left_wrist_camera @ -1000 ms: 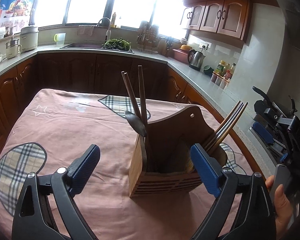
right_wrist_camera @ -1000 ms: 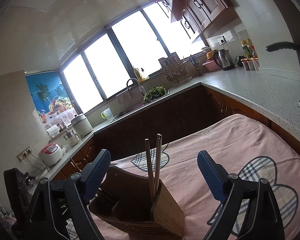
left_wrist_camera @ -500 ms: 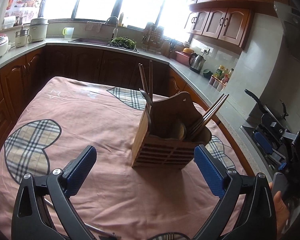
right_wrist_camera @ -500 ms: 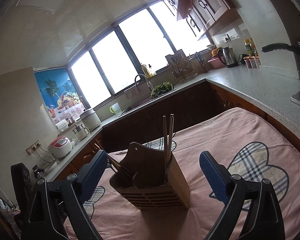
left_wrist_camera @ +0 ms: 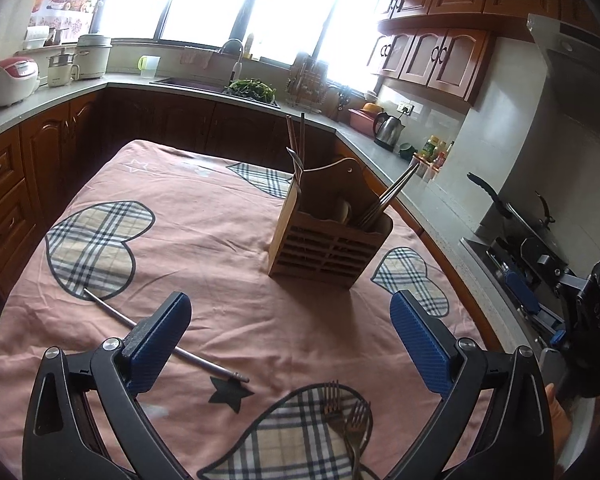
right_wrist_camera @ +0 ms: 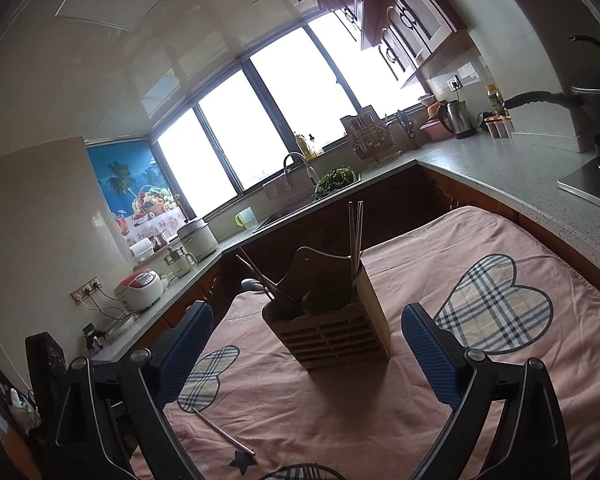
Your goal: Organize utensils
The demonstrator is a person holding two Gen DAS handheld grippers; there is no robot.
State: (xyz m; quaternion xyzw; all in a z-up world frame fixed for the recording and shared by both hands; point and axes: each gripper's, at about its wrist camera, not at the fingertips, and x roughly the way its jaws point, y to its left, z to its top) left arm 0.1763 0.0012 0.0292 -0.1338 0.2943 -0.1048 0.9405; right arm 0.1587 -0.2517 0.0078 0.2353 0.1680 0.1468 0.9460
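Both grippers have backed away from the wooden utensil holder [left_wrist_camera: 329, 236], which a second ago filled the space between the pads and now stands smaller, mid-frame, on the pink tablecloth [left_wrist_camera: 204, 224]; a metal chopstick and two forks have come into view since.

Left gripper [left_wrist_camera: 294, 344]: blue pads spread wide, nothing between them, hovering over the cloth at the bottom of the frame.

Right gripper [right_wrist_camera: 308, 354]: jaws opening, pads well apart, nothing between them; the holder sits beyond the fingertips, centre of the frame. It shows too at the right edge of the left wrist view, with part of a hand [left_wrist_camera: 558, 408] below it.

Holder: upright, slatted front, tall curved back board. Two chopsticks [left_wrist_camera: 296, 140] stand upright in its left compartment; several more [left_wrist_camera: 388, 196] lean out at upper right. A dark spoon-like piece rests inside; type unclear.

Loose on the cloth:
- single metal chopstick [left_wrist_camera: 204, 360], lower left, lying diagonally, partly hidden behind the left pad, its tip just beside a dark star print.
- two forks [left_wrist_camera: 346, 412], bottom centre, side by side on a plaid heart, tines pointing up-frame.

Background: counter with sink [left_wrist_camera: 204, 82], kettle [left_wrist_camera: 388, 130], rice cooker [left_wrist_camera: 10, 80].
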